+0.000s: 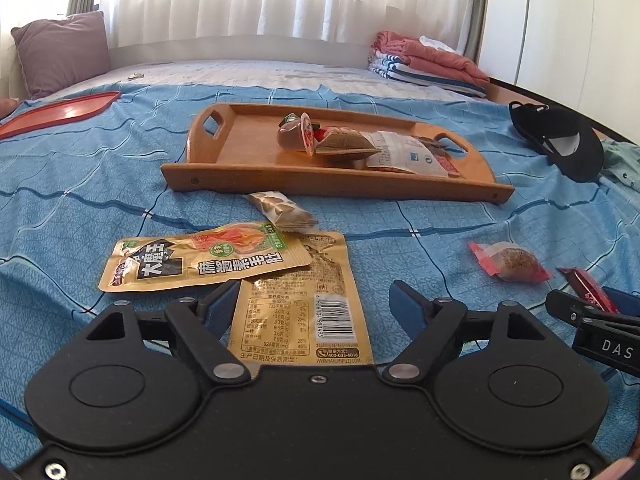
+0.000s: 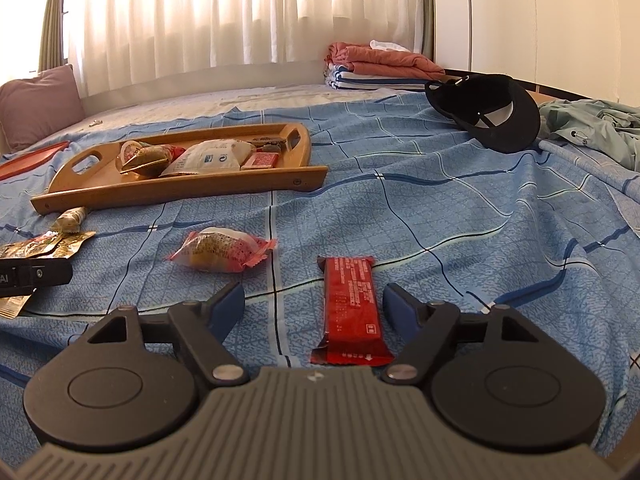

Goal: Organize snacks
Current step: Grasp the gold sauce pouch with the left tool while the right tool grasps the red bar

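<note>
A wooden tray lies on the blue bedspread and holds several snacks, among them a jelly cup and a white packet. My left gripper is open over a gold packet lying back side up. A second gold packet partly overlaps it, and a small beige packet lies beyond. My right gripper is open around a red bar, with the bar near its right finger. A pink-wrapped cake lies between the two grippers.
A black cap and a green garment lie at the right. Folded towels sit at the back. A red tray lid and a mauve pillow are at the left.
</note>
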A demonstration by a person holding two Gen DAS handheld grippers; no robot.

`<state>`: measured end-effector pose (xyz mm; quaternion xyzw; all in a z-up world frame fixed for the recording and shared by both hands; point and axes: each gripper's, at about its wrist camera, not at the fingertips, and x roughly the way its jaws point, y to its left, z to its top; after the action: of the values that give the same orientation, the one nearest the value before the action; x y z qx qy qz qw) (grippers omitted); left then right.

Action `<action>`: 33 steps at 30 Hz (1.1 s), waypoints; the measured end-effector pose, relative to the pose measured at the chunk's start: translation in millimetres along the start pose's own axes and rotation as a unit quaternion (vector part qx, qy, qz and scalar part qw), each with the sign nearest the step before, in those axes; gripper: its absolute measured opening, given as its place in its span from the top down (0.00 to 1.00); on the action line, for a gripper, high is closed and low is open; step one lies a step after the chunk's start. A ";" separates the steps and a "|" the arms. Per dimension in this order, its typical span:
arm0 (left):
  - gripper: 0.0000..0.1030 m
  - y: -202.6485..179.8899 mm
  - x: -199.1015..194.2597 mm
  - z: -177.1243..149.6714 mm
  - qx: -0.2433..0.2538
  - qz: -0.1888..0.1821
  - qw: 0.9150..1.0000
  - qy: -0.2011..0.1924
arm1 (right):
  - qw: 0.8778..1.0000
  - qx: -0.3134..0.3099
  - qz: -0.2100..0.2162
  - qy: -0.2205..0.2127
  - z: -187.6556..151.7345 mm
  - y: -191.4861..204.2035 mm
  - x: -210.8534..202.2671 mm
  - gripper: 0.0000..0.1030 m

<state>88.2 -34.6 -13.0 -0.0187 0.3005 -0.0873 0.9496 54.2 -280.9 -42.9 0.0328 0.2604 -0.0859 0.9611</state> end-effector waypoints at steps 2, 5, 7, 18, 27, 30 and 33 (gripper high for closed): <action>0.40 -0.3 -1.0 -0.2 0.000 0.006 1.000 -0.004 | 1.000 -0.003 0.000 0.003 -0.1 0.4 1.2 0.18; 0.40 1.8 -4.2 -0.3 -0.005 0.000 1.000 -0.001 | 1.000 -0.006 0.000 0.006 -0.7 1.0 2.6 0.18; 0.40 1.0 -7.6 -1.3 -0.002 0.000 1.000 0.000 | 1.000 -0.008 -0.001 0.008 -1.1 1.3 3.0 0.18; 0.40 -0.3 -45.4 -6.9 0.014 -0.021 1.000 -0.012 | 1.000 -0.001 0.005 0.013 1.5 -1.4 3.4 0.18; 0.28 2.6 -53.6 -18.5 0.027 -0.017 0.999 -0.001 | 1.000 -0.003 0.010 0.019 3.4 -2.0 5.0 0.16; 0.25 0.1 -46.9 -17.5 0.026 -0.008 1.000 -0.004 | 1.000 -0.007 0.011 0.024 4.4 -0.7 5.8 0.15; 0.26 -5.3 -39.7 -17.2 0.032 -0.006 0.999 0.000 | 1.000 -0.007 0.012 0.026 4.9 -0.2 6.7 0.15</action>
<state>45.6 -32.6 -4.2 0.0097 0.2974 -0.1022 0.9492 62.2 -282.6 -42.1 0.0315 0.2854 -0.0715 0.9552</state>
